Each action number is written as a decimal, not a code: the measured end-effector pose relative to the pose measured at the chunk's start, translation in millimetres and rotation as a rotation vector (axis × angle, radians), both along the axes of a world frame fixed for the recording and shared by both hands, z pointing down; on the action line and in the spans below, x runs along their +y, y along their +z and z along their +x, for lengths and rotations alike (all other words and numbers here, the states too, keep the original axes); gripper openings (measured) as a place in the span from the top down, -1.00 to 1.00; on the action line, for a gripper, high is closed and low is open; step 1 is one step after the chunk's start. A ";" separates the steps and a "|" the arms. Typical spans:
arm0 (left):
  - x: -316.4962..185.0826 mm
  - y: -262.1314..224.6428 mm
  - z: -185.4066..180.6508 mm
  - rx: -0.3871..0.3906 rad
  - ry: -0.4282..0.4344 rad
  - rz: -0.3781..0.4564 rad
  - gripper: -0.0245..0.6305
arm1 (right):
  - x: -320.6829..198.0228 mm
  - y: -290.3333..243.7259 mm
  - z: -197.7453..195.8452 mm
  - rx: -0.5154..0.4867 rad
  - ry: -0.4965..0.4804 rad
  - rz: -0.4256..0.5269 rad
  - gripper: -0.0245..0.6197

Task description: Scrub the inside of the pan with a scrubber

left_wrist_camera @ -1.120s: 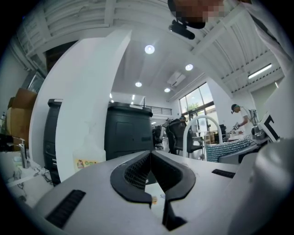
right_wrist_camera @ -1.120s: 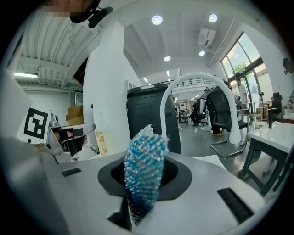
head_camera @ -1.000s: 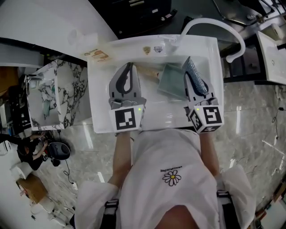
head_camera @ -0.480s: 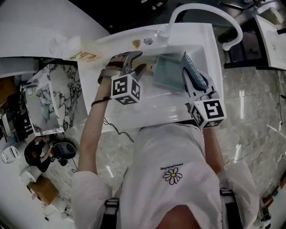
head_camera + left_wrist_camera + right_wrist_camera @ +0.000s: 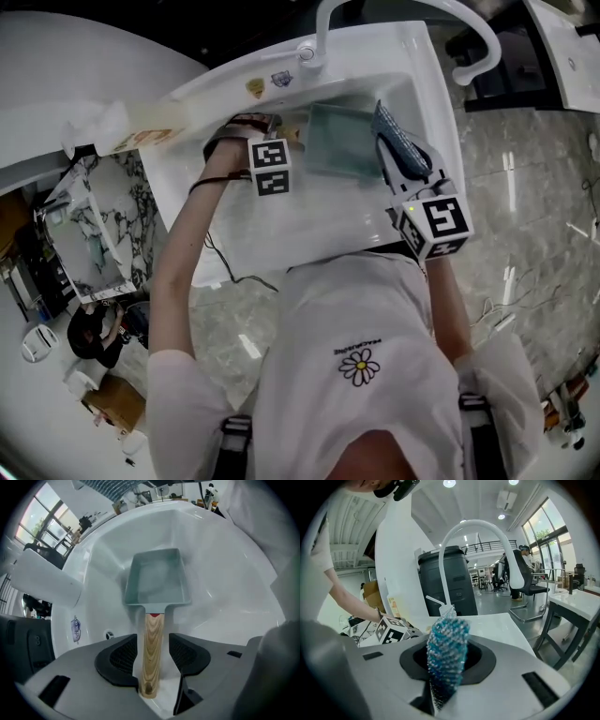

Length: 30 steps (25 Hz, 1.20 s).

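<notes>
Seen from the head, the left claw [image 5: 266, 131] points down into the sink [image 5: 309, 234], so its jaws and most of the pan [image 5: 339, 141] handle [image 5: 152, 644] lie under its marker cube [image 5: 270, 167] (only the left gripper view shows them). The scrubber [image 5: 397, 139] covers the pan's right edge. The picture's top edge cuts off the faucet [image 5: 480, 42] arch. The rim stickers [image 5: 255, 87] are too small to read.

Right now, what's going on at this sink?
A person stands at a white sink with a gripper in each hand. The left gripper is down over the wooden handle of a square teal pan lying in the basin. Its jaws have just been opening and stand either side of the handle without pressing on it. The right gripper is shut on a blue scrubber, held by the pan's right edge in the head view. The pan is not gripped yet.
</notes>
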<state>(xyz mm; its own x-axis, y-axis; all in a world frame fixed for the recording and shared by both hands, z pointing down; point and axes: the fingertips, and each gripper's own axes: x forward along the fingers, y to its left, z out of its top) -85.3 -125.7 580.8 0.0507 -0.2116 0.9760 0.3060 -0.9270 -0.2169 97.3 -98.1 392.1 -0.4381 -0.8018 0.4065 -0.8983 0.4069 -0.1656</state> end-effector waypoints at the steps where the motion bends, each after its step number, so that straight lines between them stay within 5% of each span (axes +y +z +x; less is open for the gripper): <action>1: -2.0 2.6 1.0 -0.005 -0.014 -0.009 0.26 | -0.2 1.7 0.3 -0.002 -0.004 -0.002 0.73; 9: -4.3 31.0 -3.8 -0.089 -0.008 -0.059 0.28 | -10.2 11.0 9.8 0.000 -0.003 -0.001 0.73; 30: -2.2 38.8 -11.6 -0.192 -0.048 -0.021 0.43 | -10.6 30.6 16.0 -0.007 -0.007 -0.094 0.74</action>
